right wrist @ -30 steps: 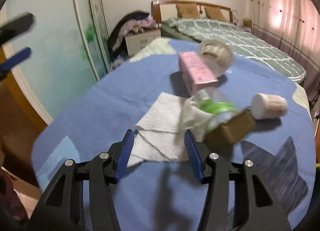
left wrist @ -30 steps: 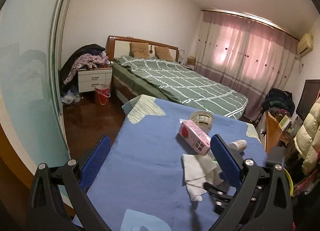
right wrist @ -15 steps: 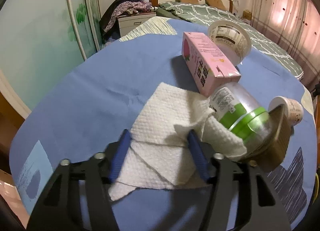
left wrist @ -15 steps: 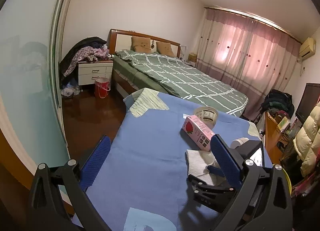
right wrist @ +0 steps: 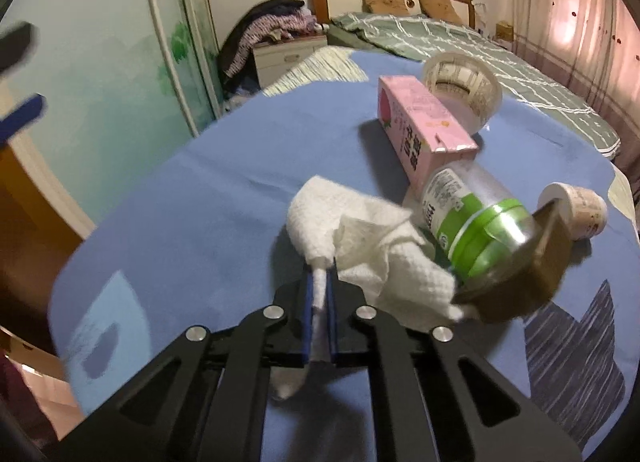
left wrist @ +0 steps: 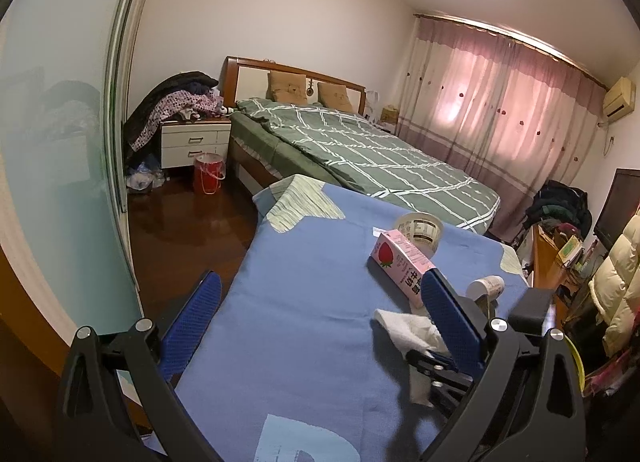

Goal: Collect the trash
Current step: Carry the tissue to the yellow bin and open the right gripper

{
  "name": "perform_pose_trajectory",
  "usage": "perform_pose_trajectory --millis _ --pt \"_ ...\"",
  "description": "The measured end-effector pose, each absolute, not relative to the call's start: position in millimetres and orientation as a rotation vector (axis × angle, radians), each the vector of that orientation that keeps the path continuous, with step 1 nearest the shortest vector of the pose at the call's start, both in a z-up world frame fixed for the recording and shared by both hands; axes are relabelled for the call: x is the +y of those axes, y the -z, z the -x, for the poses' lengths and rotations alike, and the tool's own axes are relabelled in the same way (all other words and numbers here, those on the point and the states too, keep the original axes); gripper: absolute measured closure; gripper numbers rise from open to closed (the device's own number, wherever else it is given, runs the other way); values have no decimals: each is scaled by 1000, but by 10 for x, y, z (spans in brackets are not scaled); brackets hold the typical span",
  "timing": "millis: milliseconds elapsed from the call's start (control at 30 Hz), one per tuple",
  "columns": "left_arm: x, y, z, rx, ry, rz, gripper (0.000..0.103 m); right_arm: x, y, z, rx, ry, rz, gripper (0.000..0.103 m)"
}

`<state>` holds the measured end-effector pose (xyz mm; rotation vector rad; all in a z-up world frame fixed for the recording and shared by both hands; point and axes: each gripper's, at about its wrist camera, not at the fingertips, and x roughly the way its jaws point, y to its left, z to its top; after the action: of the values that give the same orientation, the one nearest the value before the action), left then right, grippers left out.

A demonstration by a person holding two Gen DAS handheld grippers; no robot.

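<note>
My right gripper (right wrist: 319, 282) is shut on a white paper towel (right wrist: 360, 238) and bunches it up over the blue tablecloth (right wrist: 224, 197). Against the towel lie a clear bottle with a green label (right wrist: 472, 217), a pink milk carton (right wrist: 420, 129), a white tub (right wrist: 464, 81), a small paper cup (right wrist: 576, 205) and a brown card (right wrist: 532, 282). My left gripper (left wrist: 320, 310) is open and empty, above the table's near left. In its view the towel (left wrist: 404, 330), carton (left wrist: 400, 262), tub (left wrist: 420, 227), cup (left wrist: 486, 288) and right gripper (left wrist: 436, 368) show.
The table stands at the foot of a green bed (left wrist: 360, 149). A glass sliding door (left wrist: 52, 181) is on the left. A red bucket (left wrist: 208, 173) and nightstand (left wrist: 194, 141) are at the back. A cluttered desk (left wrist: 556, 262) stands at the right.
My right gripper moved onto the paper towel and its jaws closed on it, gathering it into a bunch. The left gripper rose a little and stayed open.
</note>
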<state>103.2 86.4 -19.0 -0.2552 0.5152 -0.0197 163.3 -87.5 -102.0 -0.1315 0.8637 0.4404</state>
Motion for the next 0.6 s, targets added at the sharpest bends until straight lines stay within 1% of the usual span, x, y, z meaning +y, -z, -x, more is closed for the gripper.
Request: perform_pose_trajectory --millis 400,600 --pt "699 295 -1129 546 48 239 5 -1607 394 -1125 702 -407 -11 97" --pt "521 318 -1152 554 81 217 5 -2172 288 -1082 652 -259 -65 97"
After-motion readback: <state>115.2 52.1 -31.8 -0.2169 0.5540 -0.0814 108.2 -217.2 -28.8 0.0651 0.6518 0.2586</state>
